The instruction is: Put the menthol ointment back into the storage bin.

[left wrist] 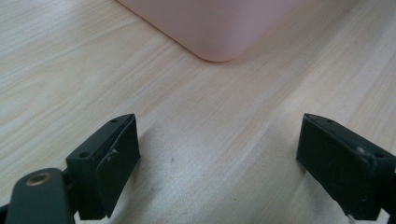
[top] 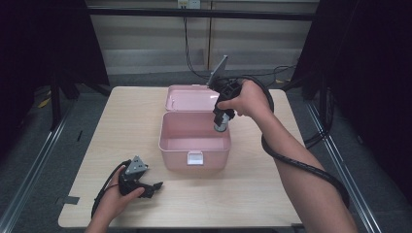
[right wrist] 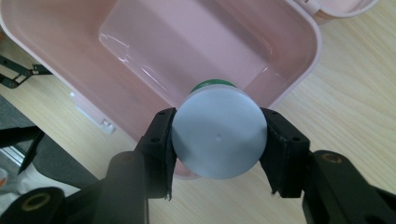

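black tongs [right wrist: 217, 154], screwed pads, black cables

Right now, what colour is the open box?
Pale pink box, clearest in the high view.

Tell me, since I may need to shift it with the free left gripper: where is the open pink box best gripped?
Probably the pink box by its front wall, from above: the rim is thin, straight and exposed. The left gripper rests open nearby; the right gripper holds a white-capped container over it.

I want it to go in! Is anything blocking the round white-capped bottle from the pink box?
Nothing visible: the round white-capped bottle, clamped in the right gripper, hangs over the open pink plastic box, its lid folded back.
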`<state>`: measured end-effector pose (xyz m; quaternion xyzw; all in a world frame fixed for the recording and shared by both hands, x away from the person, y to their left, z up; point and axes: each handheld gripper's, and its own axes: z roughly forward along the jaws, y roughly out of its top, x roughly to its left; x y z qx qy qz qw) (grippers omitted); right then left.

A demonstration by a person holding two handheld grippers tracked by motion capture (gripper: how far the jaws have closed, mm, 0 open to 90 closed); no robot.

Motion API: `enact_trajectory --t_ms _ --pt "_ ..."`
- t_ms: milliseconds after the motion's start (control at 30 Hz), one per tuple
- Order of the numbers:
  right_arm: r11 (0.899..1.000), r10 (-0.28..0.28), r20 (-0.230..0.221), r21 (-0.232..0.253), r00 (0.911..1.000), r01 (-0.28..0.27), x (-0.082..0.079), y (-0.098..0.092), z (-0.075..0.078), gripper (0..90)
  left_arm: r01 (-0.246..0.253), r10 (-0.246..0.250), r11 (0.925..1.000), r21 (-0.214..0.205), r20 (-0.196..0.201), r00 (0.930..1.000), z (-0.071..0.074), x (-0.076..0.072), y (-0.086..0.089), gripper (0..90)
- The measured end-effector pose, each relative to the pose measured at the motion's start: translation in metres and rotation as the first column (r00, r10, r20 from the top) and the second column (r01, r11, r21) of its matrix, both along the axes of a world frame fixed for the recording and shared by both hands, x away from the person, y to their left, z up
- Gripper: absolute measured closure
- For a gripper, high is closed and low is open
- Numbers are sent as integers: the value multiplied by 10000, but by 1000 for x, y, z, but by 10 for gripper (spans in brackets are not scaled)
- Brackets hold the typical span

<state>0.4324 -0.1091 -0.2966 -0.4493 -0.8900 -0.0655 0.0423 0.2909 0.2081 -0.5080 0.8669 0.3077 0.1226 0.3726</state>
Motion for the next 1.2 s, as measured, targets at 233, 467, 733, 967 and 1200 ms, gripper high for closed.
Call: enact_trajectory --t_ms 233,467,733,967,1200 --pt "9990 -448 -185 79 9988 450 7 7 -8 506 -11 11 10000 -10 -18 10000 0 0 0 126" --pt "9955 -938 -258 110 9953 941 13 13 -14 506 57 -57 10000 78 0 10000 0 0 0 126" --pt "9917 -1281 -295 105 9913 1285 19 17 -21 506 103 -102 9999 94 -22 9999 0 0 1 126" --pt "9869 -1612 -391 -58 9861 1611 25 22 -32 506 8 -8 10000 -19 -47 10000 0 0 0 126" --pt "9811 -1933 -429 -133 9802 1929 28 25 -38 506 21 -21 10000 -27 -39 10000 0 0 0 126"
